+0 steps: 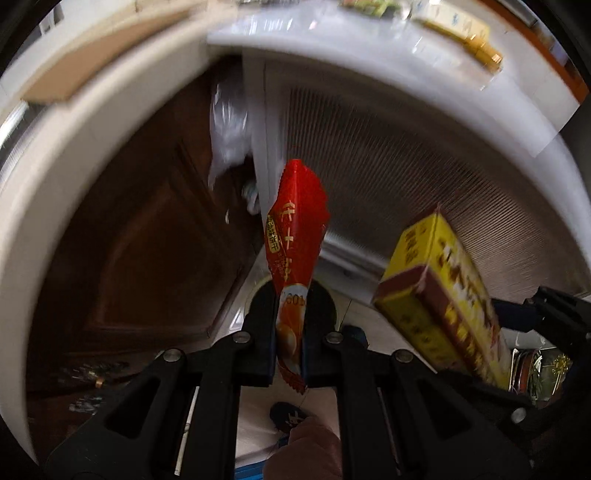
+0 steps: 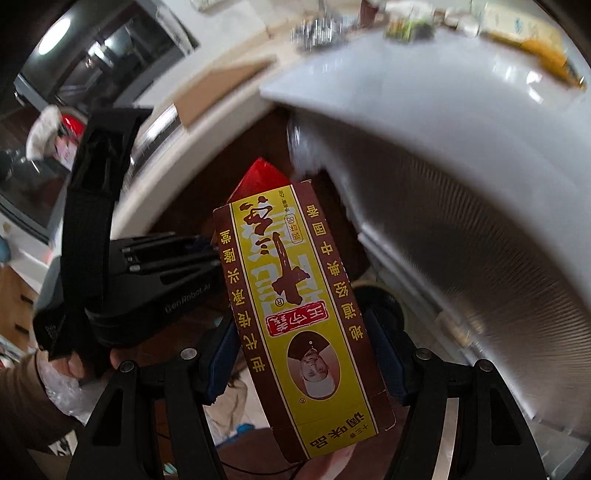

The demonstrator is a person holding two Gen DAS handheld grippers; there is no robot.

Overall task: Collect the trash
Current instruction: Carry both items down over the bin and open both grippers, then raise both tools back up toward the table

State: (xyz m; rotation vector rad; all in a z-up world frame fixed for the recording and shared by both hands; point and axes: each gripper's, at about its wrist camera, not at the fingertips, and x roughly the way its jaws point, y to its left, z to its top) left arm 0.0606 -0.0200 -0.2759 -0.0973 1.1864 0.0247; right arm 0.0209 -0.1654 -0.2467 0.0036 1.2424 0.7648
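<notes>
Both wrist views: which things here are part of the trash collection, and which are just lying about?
Part of the job:
- red snack wrapper, pinched in the left gripper
- yellow and brown seasoning box, clamped in the right gripper

Lying about:
- flat cardboard piece on the cream ledge
- yellow packet on the white table
- clear plastic bag under it

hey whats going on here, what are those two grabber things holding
A person is collecting trash with a handheld gripper in each hand. The left gripper is shut on a red snack wrapper, which sticks up from between its fingers. The right gripper is clamped across a yellow and brown seasoning box. Both are held beside a white table that still has a few packages on top; the view is blurred, and no bin is clearly visible.
</notes>
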